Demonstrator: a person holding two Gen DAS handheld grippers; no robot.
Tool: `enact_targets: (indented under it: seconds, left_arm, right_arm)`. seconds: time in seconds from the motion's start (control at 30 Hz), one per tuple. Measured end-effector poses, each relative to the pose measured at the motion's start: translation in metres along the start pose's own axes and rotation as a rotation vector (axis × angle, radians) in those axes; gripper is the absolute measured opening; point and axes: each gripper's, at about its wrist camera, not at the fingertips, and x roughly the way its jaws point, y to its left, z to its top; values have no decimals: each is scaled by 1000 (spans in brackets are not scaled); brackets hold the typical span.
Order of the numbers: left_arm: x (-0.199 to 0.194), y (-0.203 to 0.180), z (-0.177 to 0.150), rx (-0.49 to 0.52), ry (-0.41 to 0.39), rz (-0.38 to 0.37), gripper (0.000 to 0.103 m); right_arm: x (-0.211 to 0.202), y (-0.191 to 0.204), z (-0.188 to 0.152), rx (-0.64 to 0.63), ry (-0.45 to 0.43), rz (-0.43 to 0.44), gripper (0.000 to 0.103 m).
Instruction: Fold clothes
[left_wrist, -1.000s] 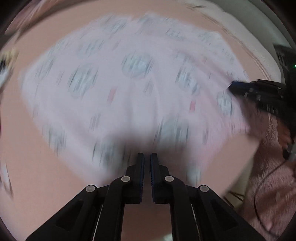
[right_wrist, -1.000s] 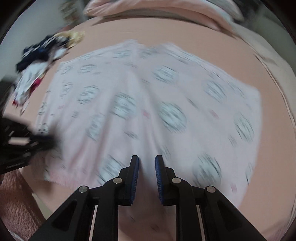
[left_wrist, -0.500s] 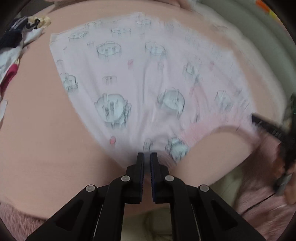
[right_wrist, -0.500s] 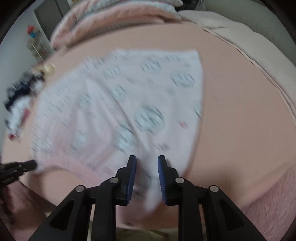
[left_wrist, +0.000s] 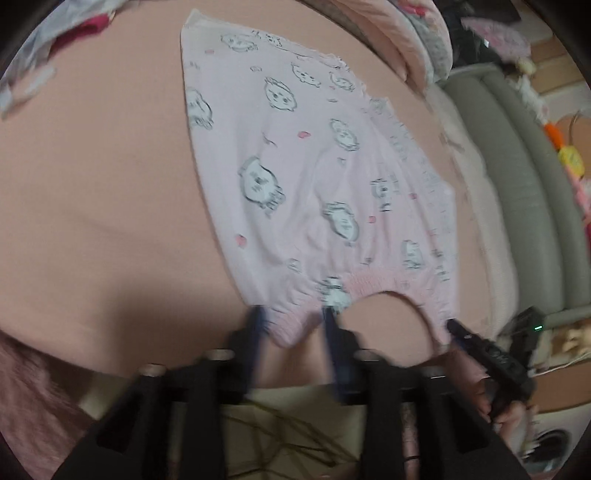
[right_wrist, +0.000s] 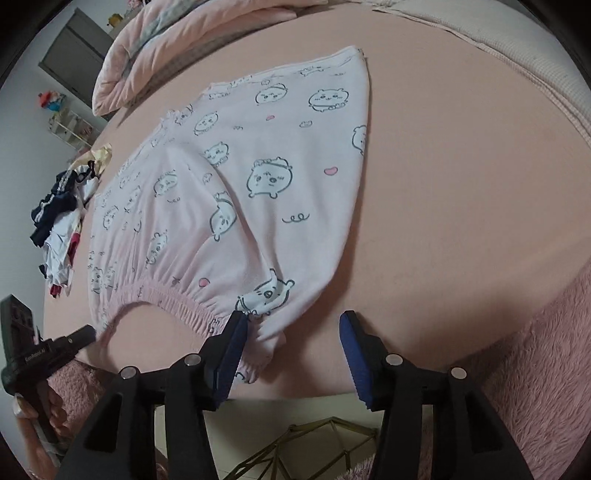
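Observation:
Pale pink pyjama shorts (right_wrist: 236, 192) printed with cartoon bears lie spread on the peach bed sheet (right_wrist: 443, 184), waistband toward me. They also show in the left wrist view (left_wrist: 303, 192). My right gripper (right_wrist: 291, 332) is open, its jaws wide apart at the near right corner of the waistband, which lies loose between them. My left gripper (left_wrist: 293, 325) is open, blurred, with the left waistband corner between its jaws. The right gripper appears in the left wrist view (left_wrist: 480, 347), and the left gripper in the right wrist view (right_wrist: 55, 347).
A pile of dark and white clothes (right_wrist: 62, 229) lies on the bed to the left. A pink quilt (right_wrist: 177, 48) is bunched at the far end. A fuzzy pink blanket (right_wrist: 535, 369) hangs at the near bed edge. A grey-green padded headboard (left_wrist: 524, 192) stands at right.
Both grippers pulled the shorts back toward the near bed edge and laid them down. Both were shut on the waistband and have opened, letting the fabric go.

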Motion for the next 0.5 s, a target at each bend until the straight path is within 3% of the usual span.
enact_targets:
  seconds: [0.03, 0.1, 0.13, 0.17, 0.2, 0.23, 0.3, 0.5]
  left_arm:
    - [3, -2, -2, -16, 0, -26, 56]
    - [10, -7, -3, -1, -19, -12, 56]
    - [14, -10, -2, 9, -30, -4, 55]
    - [17, -16, 2, 12, -41, -10, 48]
    - [19, -20, 4, 13, -52, -15, 34]
    - [18, -20, 5, 12, -59, -16, 13]
    - [14, -19, 3, 14, -64, -21, 10]
    - [-4, -25, -20, 60, -35, 12, 8]
  right_arm:
    - [1, -2, 0, 8, 2, 24, 52]
    - [3, -4, 1, 19, 7, 67, 50]
    - [6, -3, 3, 8, 13, 77, 43]
    - [8, 2, 5, -12, 16, 87, 39]
    - [9, 6, 7, -27, 19, 101, 29]
    - [10, 8, 7, -32, 22, 123, 16]
    - [12, 12, 6, -57, 16, 110, 7]
    - [-15, 17, 13, -64, -39, 95, 3]
